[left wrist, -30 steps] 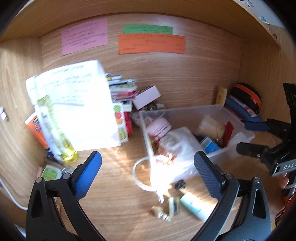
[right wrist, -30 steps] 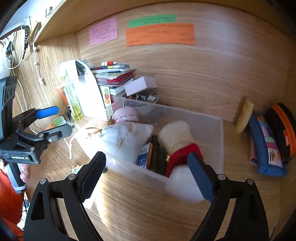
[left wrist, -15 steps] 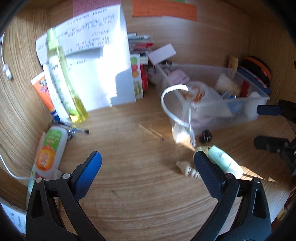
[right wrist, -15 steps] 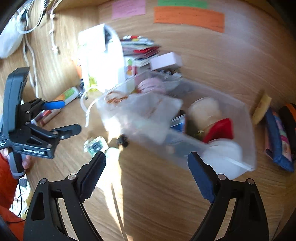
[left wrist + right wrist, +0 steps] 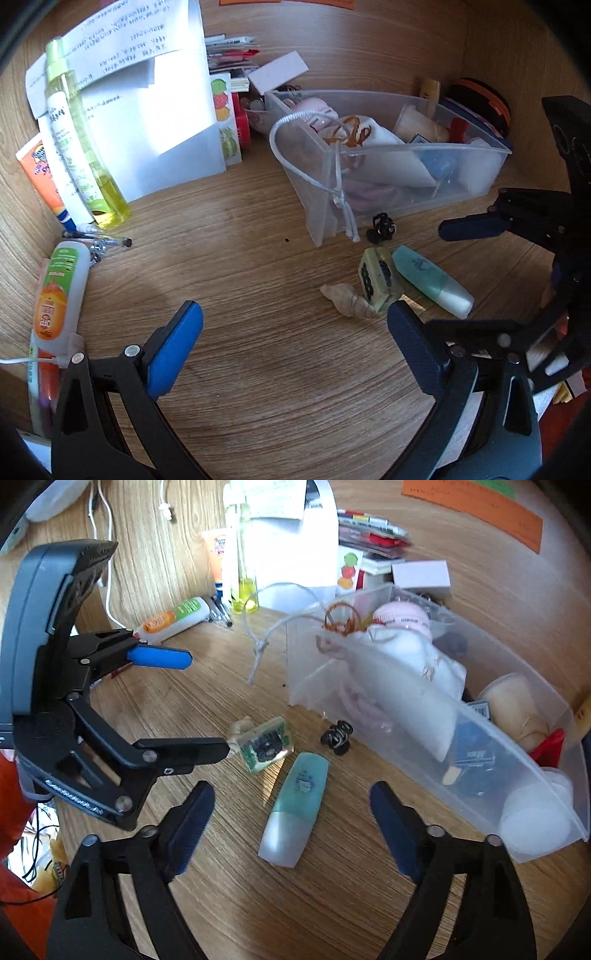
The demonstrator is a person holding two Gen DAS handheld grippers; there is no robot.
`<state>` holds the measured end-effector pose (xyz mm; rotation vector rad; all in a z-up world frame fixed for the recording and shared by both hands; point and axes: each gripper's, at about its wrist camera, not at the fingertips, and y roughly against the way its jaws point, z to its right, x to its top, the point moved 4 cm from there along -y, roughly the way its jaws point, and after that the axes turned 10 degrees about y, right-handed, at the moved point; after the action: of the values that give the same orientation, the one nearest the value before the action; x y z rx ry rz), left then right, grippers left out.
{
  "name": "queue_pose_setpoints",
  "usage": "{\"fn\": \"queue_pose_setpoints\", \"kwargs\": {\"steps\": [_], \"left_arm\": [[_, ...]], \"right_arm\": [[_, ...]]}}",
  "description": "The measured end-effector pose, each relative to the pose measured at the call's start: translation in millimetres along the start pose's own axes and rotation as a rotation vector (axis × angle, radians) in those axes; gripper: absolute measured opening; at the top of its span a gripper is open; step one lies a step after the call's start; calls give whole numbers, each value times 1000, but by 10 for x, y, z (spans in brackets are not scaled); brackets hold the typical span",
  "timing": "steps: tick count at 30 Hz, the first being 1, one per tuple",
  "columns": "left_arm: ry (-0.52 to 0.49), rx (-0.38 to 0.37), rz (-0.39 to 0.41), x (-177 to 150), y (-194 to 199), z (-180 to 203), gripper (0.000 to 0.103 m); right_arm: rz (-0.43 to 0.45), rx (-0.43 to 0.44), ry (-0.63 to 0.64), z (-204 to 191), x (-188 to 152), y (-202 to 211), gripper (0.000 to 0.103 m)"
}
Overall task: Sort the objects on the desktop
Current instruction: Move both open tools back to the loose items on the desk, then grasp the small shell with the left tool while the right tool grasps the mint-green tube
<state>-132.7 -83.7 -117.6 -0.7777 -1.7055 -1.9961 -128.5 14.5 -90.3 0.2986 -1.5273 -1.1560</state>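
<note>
While the clear plastic bin (image 5: 461, 734) at frame right looks packed, a mint highlighter (image 5: 295, 808), seashell (image 5: 349, 301) and resin block (image 5: 266, 744) wait; right gripper (image 5: 291, 830) closing around the highlighter, perhaps untouched, left gripper (image 5: 295, 339) spread, empty.

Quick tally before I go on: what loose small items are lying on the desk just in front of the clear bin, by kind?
Highlighter, teal with pale cap: 1
Clear tile block with dark pattern: 1
Seashell: 1
Black hair clip: 1
Total: 4, all on the wood outside the clear bin.
</note>
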Motion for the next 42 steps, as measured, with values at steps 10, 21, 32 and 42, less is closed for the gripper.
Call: {"fn": "queue_pose_setpoints", "kwargs": {"steps": [10, 21, 32, 42], "left_arm": [[14, -28, -25, -15, -40, -21, 101], [-57, 30, -47, 11, -161, 104, 87], [-60, -15, -40, 59, -175, 216, 49], [-3, -10, -38, 64, -134, 165, 16]], "right_arm": [[-25, 7, -21, 73, -39, -114, 31], [45, 108, -167, 322, -149, 51, 23], [91, 124, -190, 348, -180, 186, 23], [118, 131, -191, 342, -168, 226, 23]]}}
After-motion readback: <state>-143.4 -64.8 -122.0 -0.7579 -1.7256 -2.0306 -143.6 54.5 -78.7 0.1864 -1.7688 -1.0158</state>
